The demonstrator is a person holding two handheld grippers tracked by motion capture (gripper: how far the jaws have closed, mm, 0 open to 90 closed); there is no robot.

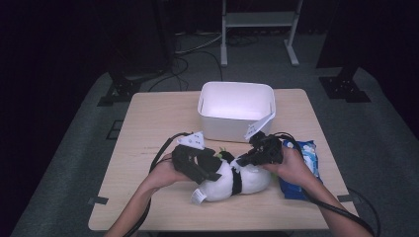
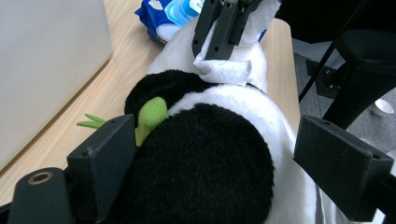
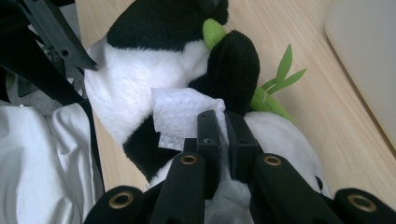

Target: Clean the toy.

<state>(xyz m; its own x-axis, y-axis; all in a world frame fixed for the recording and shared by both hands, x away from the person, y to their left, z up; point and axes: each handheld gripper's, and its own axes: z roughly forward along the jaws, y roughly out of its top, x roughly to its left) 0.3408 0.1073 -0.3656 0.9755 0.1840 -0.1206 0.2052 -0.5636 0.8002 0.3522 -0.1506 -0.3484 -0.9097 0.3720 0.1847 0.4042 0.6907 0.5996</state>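
A black-and-white panda plush (image 1: 232,180) lies on its side on the wooden table (image 1: 148,123), with a green bamboo sprig (image 3: 275,88) on its front. My left gripper (image 1: 210,170) straddles its black, rounded part (image 2: 205,158), jaws wide and one on each flank against the fur. My right gripper (image 1: 242,160) is shut on a folded white wipe (image 3: 180,116) and presses it onto the plush's white fur (image 3: 130,79). The left gripper view also shows the wipe (image 2: 224,70), under the right gripper's fingertips (image 2: 217,46).
A white plastic bin (image 1: 236,85) stands just behind the plush, at the table's far middle. A blue packet of wipes (image 1: 304,168) lies right of the plush, under the right forearm. Cables trail from both grippers across the table.
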